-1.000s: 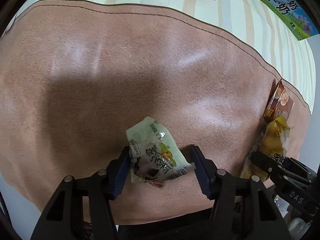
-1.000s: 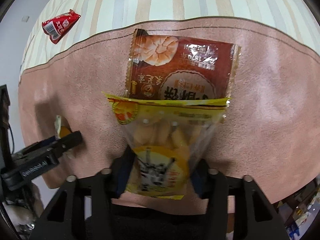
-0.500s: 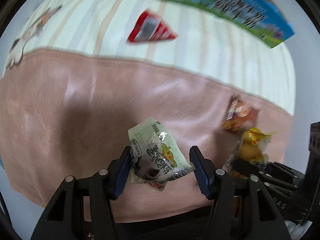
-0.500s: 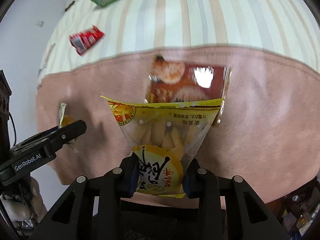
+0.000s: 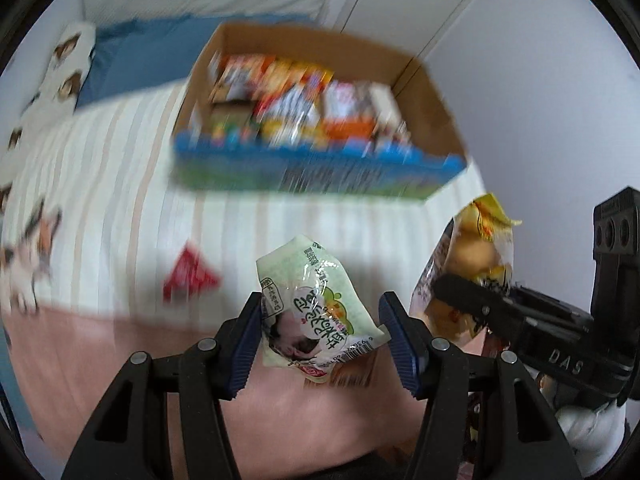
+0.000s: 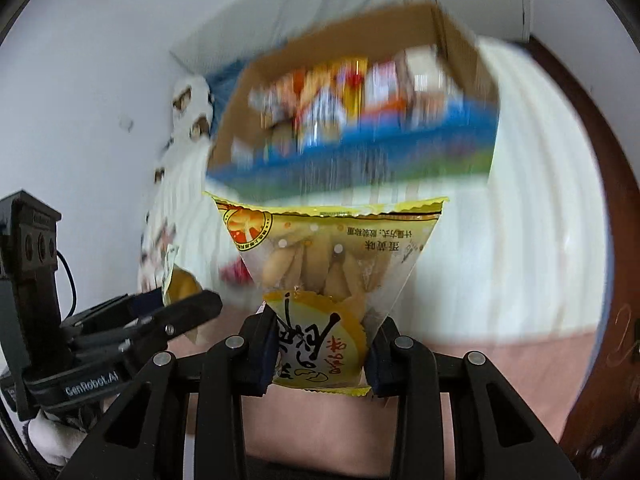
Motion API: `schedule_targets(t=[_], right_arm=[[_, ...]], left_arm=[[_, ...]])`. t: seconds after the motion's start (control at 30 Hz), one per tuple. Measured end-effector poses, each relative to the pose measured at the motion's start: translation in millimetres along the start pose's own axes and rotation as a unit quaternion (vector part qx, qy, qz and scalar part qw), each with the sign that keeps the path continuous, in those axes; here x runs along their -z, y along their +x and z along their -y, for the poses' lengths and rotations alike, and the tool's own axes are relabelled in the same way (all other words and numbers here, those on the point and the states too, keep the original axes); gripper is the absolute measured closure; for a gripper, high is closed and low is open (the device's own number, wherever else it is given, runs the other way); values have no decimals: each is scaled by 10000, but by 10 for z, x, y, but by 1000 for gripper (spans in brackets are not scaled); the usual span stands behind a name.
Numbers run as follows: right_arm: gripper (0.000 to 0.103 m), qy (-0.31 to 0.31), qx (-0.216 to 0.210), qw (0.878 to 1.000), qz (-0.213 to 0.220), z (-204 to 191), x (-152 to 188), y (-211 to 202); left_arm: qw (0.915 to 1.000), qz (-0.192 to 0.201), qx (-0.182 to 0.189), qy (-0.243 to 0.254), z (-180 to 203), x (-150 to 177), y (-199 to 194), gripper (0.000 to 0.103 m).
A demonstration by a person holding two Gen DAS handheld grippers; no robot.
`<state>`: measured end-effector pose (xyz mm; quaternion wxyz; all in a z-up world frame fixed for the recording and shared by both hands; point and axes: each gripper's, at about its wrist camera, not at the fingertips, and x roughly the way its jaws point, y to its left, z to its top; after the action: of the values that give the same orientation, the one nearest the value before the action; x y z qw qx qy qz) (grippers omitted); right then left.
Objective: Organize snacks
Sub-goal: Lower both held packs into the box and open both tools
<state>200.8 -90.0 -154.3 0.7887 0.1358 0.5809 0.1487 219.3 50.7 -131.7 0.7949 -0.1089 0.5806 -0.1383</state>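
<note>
My left gripper point(image 5: 320, 316) is shut on a pale green snack packet point(image 5: 316, 312) and holds it up in the air. My right gripper point(image 6: 320, 344) is shut on a yellow bag of sticks point(image 6: 324, 272), which also shows in the left wrist view point(image 5: 476, 256). Ahead on the bed stands an open cardboard box point(image 5: 436, 96) with a blue and green front, full of several blurred snack packs; it also shows in the right wrist view point(image 6: 360, 160). A red triangular packet point(image 5: 190, 274) lies on the striped sheet.
The striped sheet point(image 5: 120, 184) covers the bed; a pink blanket point(image 5: 80, 352) lies below the grippers. A blue pillow point(image 5: 132, 60) and a cat-print pillow point(image 5: 68, 64) lie at the back left. White walls and a dark wooden frame point(image 6: 600, 240) stand to the right.
Both grippers have lifted their packets off the pink blanket and tilted up, bringing the snack box into view. The brown packet is out of sight.
</note>
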Motion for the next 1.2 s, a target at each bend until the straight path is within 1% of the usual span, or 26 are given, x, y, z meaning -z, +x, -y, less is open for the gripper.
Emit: schedule_targets(t=[0.07,0.1,0.13,0.2,0.27,0.4,0.47,0.57,0.67,0.8,0.9,0.93,1.0,1.03,1.07,1.1,1.17,1.2], right_arm=[[66,-49,32,9998,172,22,-257,-115],[66,-91,76,9996,265,30,-458,-170],[66,-115,97,9994,313,21,-577,-188],[66,-192,187,9989,384,33,-887,-201],[66,-233,286,9986,383,68,-1197,-171],[66,-321,670,9969,261,182,-1749,56],[66,-326,864,9956,147,260,-1979,179],[66,-269,1128,9932,-78,459,-2315,417],[66,-196,1287,9911,-266,610,-2498,650],[66,-120,1435,9882,-517,775,-2684,906],[66,-17,1432,9869,-742,889,-2699,1071],[66,-18,1456,9858,-841,921,-2694,1133],[64,13,1510,9834,-1009,969,-2641,1206],[59,37,1544,9824,-1048,989,-2619,1224],[49,15,1582,9819,-1042,998,-2620,1235],[43,9,1611,9816,-1029,1002,-2623,1238],[31,73,1465,9836,-1048,997,-2629,1234],[28,108,1430,9839,-1062,980,-2627,1230]], left_arm=[[9999,125,-6,108,68,-294,-39,47],[9997,167,-42,162,66,-430,-14,47],[9996,189,-86,202,84,-566,-3,47],[9993,204,-171,257,69,-892,36,47],[9991,176,-295,264,24,-1147,124,47],[9979,-69,-602,239,-153,-1656,504,47],[9961,-225,-820,218,-276,-1848,685,47],[9922,-478,-1130,207,-439,-2040,1023,47],[9886,-702,-1321,187,-574,-2153,1283,47],[9855,-924,-1423,79,-703,-2240,1517,47],[9845,-1048,-1406,11,-765,-2282,1650,46],[9843,-1094,-1387,-9,-785,-2285,1689,44],[9835,-1214,-1342,-41,-812,-2283,1764,44],[9829,-1275,-1325,-77,-829,-2279,1798,44],[9826,-1326,-1295,-122,-848,-2276,1825,44],[9826,-1345,-1267,-166,-859,-2276,1840,43],[9835,-1309,-1216,-284,-897,-2285,1836,42],[9844,-1266,-1175,-324,-921,-2295,1824,33]])
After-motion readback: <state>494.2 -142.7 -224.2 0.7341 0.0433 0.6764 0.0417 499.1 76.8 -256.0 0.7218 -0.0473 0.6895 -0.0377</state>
